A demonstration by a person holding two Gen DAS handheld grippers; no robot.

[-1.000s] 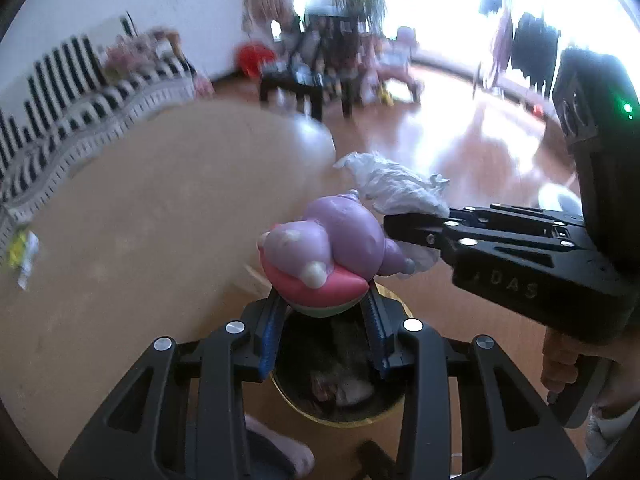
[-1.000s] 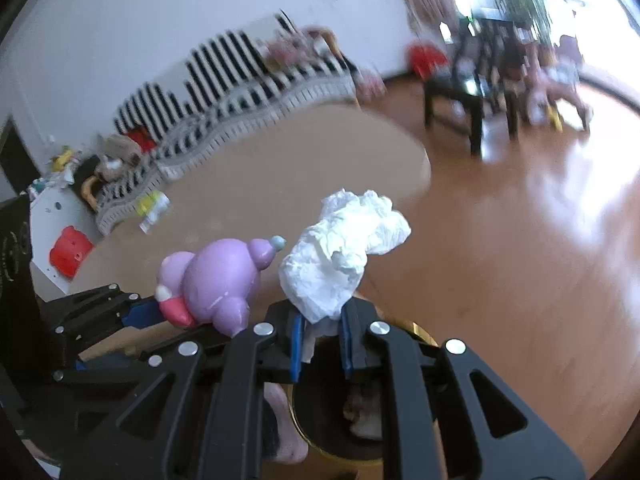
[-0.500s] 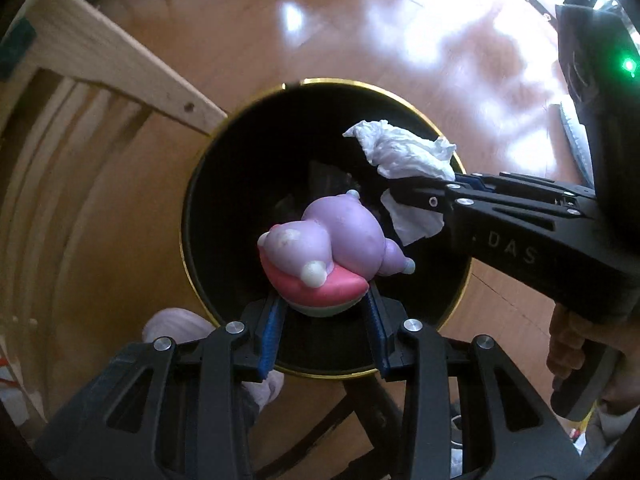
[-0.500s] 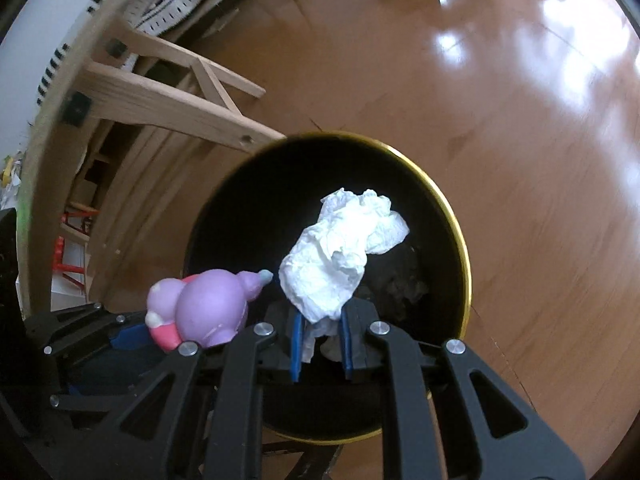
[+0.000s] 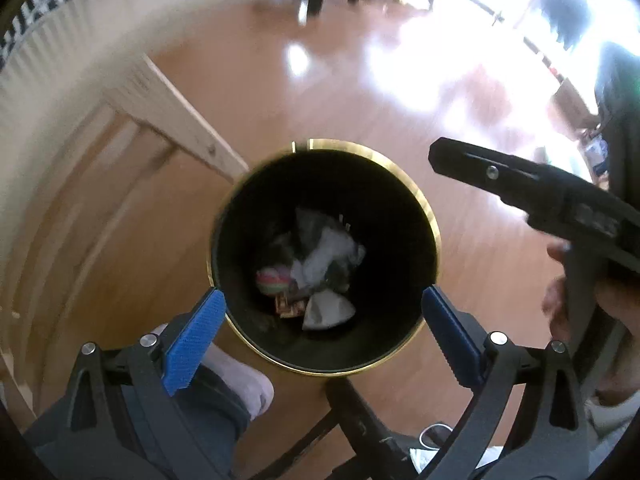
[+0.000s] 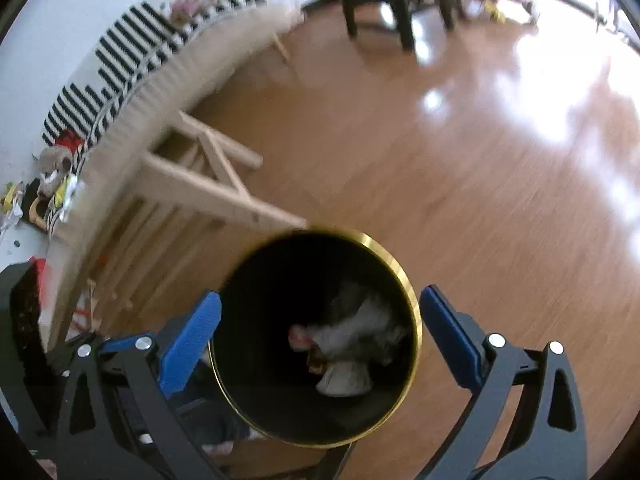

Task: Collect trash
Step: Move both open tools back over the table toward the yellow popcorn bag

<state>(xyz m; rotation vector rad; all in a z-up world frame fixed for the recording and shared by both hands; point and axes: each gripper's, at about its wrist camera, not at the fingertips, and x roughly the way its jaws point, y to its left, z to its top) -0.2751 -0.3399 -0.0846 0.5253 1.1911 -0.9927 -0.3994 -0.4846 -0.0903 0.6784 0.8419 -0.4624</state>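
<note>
Both grippers are hovering over the bin [image 5: 324, 256], a black round can with a gold rim, standing on the wood floor [image 5: 360, 100].

Left gripper [image 5: 320, 320]: blue pads [image 5: 192, 332] are standing wide apart, nothing between them, straddling the near rim of the bin. Right gripper [image 6: 316, 340]: jaws likewise spread, empty, framing the bin mouth. In the left view the right gripper is showing as a dark arm at the right, a hand [image 5: 592, 304] gripping its handle.

Trash is lying at the bottom of the bin: crumpled white tissue [image 5: 332, 256], a round pink-and-pale toy [image 5: 274, 282] to its left, a small brownish wrapper [image 5: 288, 308] near it, another white scrap [image 5: 326, 308]. The right view is showing the same heap, blurred [image 6: 352, 344].

Judgement: the drop-off step is looking finished, with both loads sitting in the bin. The next move is probably calling for lifting both grippers clear of the rim and turning back toward the table to look for more litter; jaws can remain spread for that.

Surface and room: glossy orange-brown boards, strong window glare at far right. A pale wooden table edge [image 6: 200, 80] is curving along the left, its trestle legs [image 6: 216, 184] just beside the bin. A black-and-white striped sofa [image 6: 132, 44] is sitting against the far left wall, clutter on it; a dark low table [image 6: 384, 4] far off. A socked foot [image 5: 240, 380] is showing near the bin's near-left side.
</note>
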